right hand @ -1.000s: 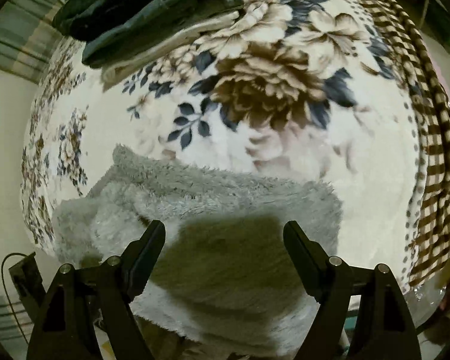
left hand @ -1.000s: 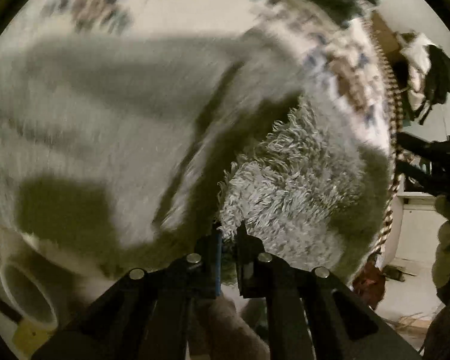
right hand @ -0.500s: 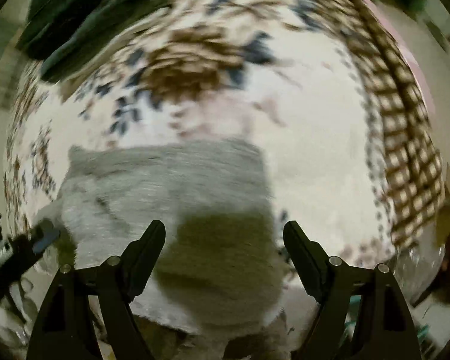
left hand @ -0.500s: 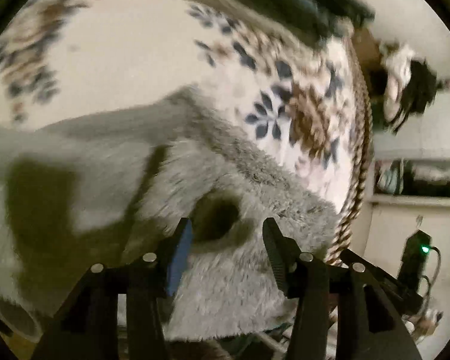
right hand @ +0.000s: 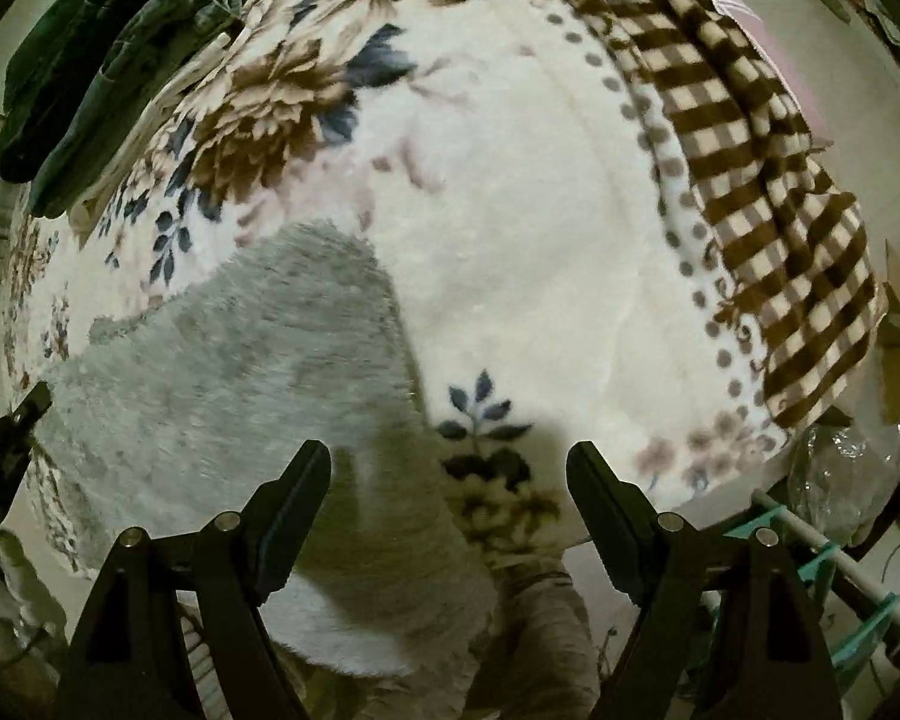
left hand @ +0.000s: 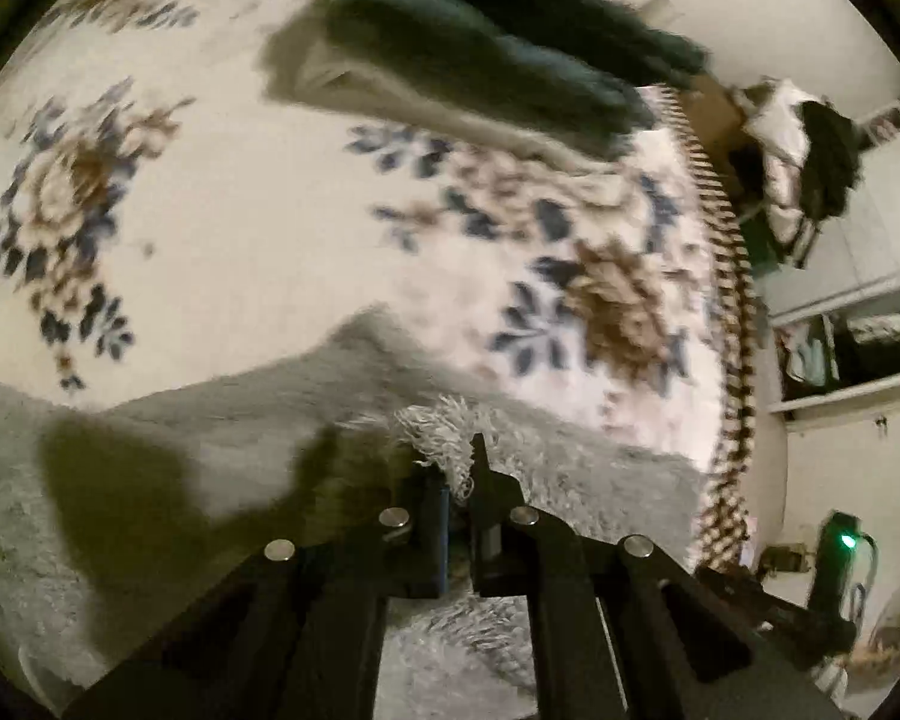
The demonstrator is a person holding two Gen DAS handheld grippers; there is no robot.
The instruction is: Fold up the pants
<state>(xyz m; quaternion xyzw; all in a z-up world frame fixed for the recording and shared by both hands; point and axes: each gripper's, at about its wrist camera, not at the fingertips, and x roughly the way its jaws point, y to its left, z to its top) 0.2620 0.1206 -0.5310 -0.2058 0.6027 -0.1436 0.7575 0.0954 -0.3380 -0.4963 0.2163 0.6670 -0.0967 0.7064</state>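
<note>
Left wrist: left tongs [left hand: 459, 471] clamped on fluffy grey pants [left hand: 180, 438] edge, right tongs [right hand: 447, 474] apart, bare floral blanket [right hand: 510, 240] beyond.

Black left gripper [left hand: 462, 468] and right gripper [right hand: 449, 471], silver pivot screws, blue-edged finger pads.

Left gripper [left hand: 461, 468]: black fingers [left hand: 491, 492] drawn together until they nearly meet, pinching a tuft of the grey fleece pants [left hand: 570, 468]; the linkage arms splay downward toward the bottom edge of the left wrist view. The tool is angled steeply down toward the bed surface. Right gripper [right hand: 449, 474]: jaws spread wide (nothing lies between the pads), pointing almost straight down over the near edge of the bed, its left fingertip above the pants' right edge. In the right wrist view the left gripper's dark body enters at the left margin.
</note>
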